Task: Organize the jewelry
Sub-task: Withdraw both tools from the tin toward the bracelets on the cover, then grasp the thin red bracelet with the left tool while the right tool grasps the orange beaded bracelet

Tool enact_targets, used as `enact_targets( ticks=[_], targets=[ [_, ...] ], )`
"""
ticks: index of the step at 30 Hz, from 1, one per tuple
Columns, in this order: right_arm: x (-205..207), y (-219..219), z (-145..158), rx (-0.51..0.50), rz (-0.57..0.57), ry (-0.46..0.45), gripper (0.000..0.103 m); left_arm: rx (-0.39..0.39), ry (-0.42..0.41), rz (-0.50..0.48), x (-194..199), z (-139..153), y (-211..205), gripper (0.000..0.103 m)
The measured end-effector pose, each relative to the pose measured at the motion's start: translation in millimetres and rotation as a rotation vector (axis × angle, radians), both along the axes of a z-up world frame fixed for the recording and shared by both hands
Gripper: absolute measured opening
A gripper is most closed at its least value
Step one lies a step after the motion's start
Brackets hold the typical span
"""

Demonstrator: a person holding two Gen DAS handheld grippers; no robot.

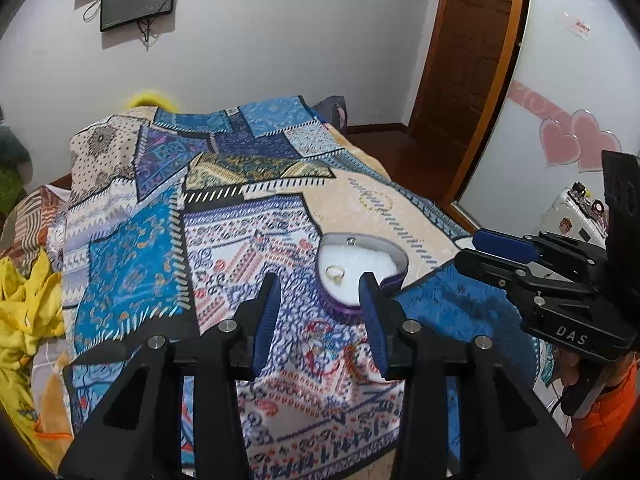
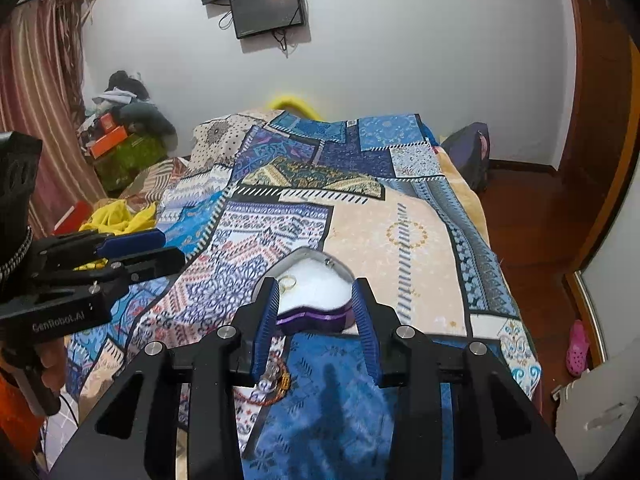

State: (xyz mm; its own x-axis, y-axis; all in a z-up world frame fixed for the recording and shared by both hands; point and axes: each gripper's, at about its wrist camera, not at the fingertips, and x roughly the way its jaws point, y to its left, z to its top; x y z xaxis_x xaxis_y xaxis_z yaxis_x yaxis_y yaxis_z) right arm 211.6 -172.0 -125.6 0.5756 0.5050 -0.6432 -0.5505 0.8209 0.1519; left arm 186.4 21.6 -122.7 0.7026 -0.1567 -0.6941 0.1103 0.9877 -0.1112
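The left tool [image 1: 320, 312] stood partly open with nothing between its blue pads [image 1: 267, 320], hanging above the patchwork bedspread [image 1: 132, 248]. Just ahead of its right fingertip sat the heart-shaped jewelry box [image 1: 362, 276], purple-walled with a white lining, and a gold ring [image 1: 334, 271] lay inside near the box's left side. The right tool [image 2: 316, 320] was likewise partly open and empty, the box [image 2: 320, 304] lying just beyond its tips and framed between them. A red beaded bracelet [image 2: 276, 390] lay on the bedspread beneath that tool, by its left finger. Each tool showed at the edge of the other's view.
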Motion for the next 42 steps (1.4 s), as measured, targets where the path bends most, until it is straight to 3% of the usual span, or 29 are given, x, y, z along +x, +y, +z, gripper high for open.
enact_targets(
  ticks=[9,19,23,29,39,42],
  targets=[
    [-13,6,-36,-0.049,0.019,0.069,0.034,0.044,0.065,0.024,-21,-28,10,0.04],
    [-17,25,-78,-0.16,0.037,0.133,0.034,0.042,0.123,0.04,-26,-55,17,0.04],
    [-24,27,-81,-0.212,0.037,0.073,0.034,0.062,0.141,0.061,-20,-65,16,0.039],
    [-19,12,-80,-0.205,0.015,0.066,0.031,0.048,0.157,0.012,-18,-71,8,0.026],
    [-15,0,-80,-0.206,0.006,0.054,0.031,0.032,0.204,-0.029,-1,-87,-5,0.024],
    [-15,6,-83,-0.199,0.021,0.055,0.024,0.019,0.22,-0.026,5,-94,-4,0.022]
  ],
)
